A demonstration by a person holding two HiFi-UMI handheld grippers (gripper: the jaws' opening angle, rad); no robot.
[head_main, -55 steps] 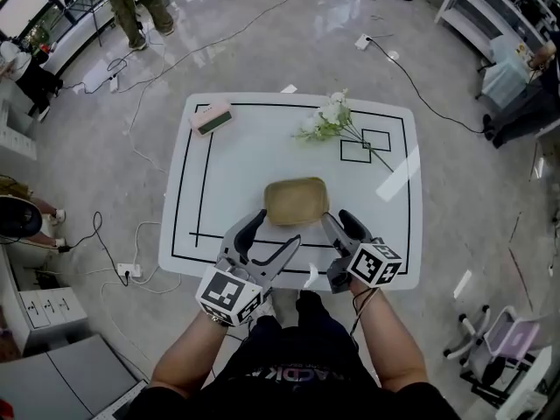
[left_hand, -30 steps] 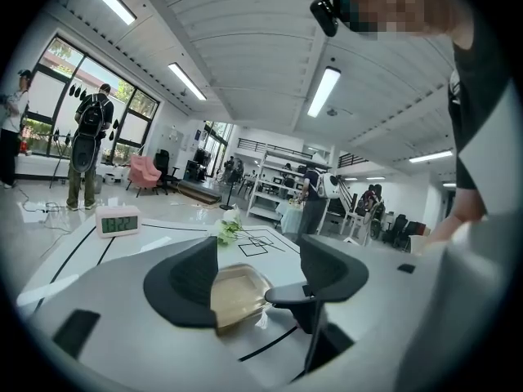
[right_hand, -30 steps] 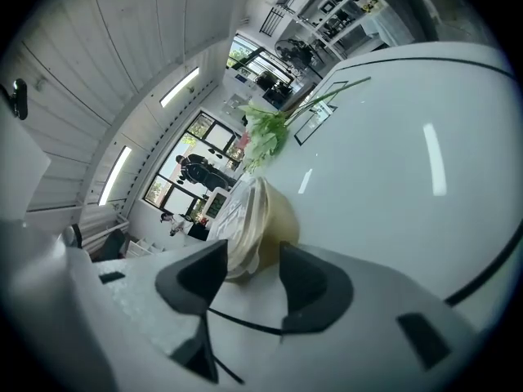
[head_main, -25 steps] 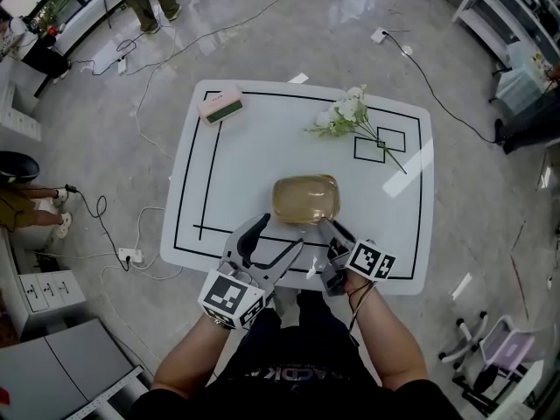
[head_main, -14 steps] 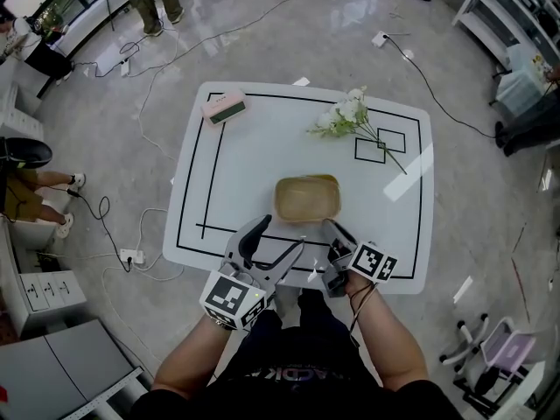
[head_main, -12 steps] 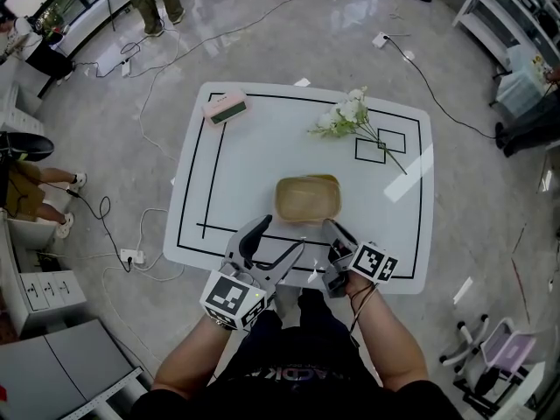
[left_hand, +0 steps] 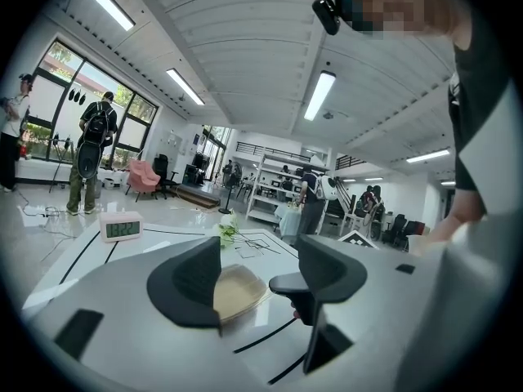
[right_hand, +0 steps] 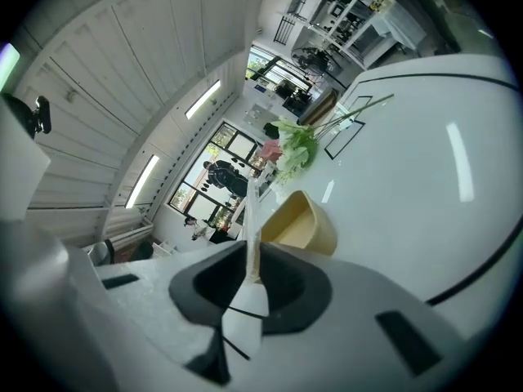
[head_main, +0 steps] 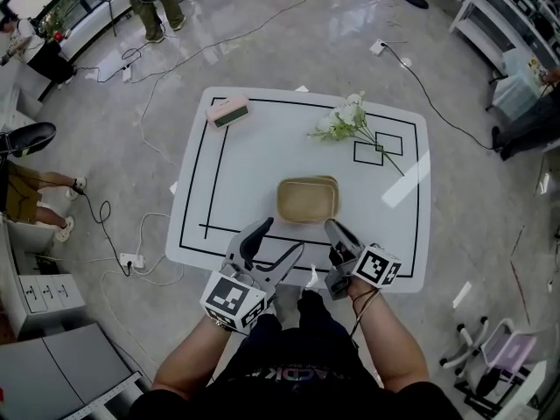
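**Right hand-held gripper pinching a clear sheet, tan tray just ahead**

My right hand-held gripper (right_hand: 249, 274) is clenched on a thin clear sheet (right_hand: 251, 219), which I take to be a lid. It stands edge-on between the jaws, with its long axis running up and forward from the pinch. My left hand-held gripper (left_hand: 260, 278) is released, with its jaws wide apart and nothing in the gap. Both sit at the near edge of the desk (head_main: 241, 169). Just ahead of them, between the two, the tan tray (head_main: 308, 199) lies flat and open side up. Its long axis runs left to right across my front, and its near right corner is just beside my right hand-held gripper (head_main: 336, 241), the nearer one by my reading. Farther off are flowers (head_main: 343, 119) at the right and a clock (head_main: 227, 112) at the far left corner.
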